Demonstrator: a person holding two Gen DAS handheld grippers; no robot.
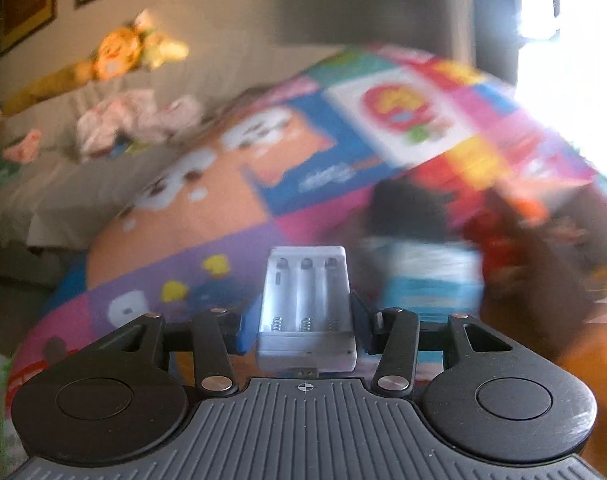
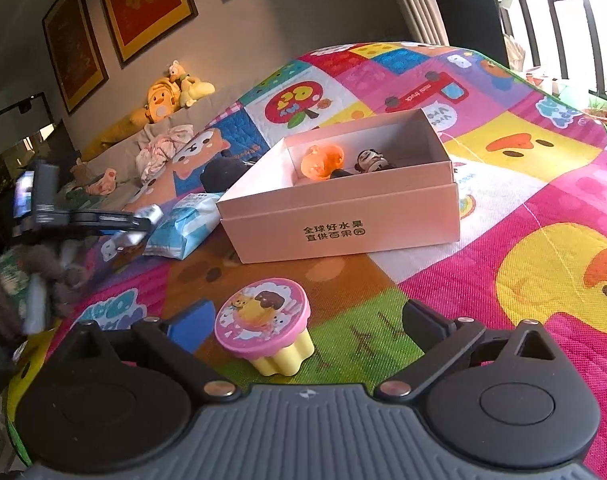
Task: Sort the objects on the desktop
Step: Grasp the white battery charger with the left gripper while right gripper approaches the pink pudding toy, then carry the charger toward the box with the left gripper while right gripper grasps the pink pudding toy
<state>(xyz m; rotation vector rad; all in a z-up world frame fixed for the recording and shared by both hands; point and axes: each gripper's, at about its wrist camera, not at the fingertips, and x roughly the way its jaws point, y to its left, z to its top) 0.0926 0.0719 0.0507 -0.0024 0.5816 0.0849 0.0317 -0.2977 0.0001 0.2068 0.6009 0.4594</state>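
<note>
In the left wrist view my left gripper [image 1: 303, 330] is shut on a white battery charger [image 1: 305, 304] with three empty slots, held off the colourful play mat [image 1: 151, 280]. From the right wrist view that left gripper [image 2: 141, 224] shows blurred at the left, beside the tissue pack [image 2: 183, 224]. My right gripper [image 2: 309, 326] stands open low over the mat. A yellow cup toy with a pink cartoon lid [image 2: 263, 322] stands between its fingers, untouched. Behind it is an open pink box [image 2: 343, 216] holding an orange toy [image 2: 323, 162] and a small panda figure [image 2: 369, 160].
A dark object [image 2: 223, 172] lies behind the tissue pack, left of the box. A grey sofa [image 2: 119, 148] with yellow plush toys [image 2: 163, 100] and crumpled clothes runs along the far left. Windows and plants line the right edge. The mat [image 2: 543, 208] stretches right of the box.
</note>
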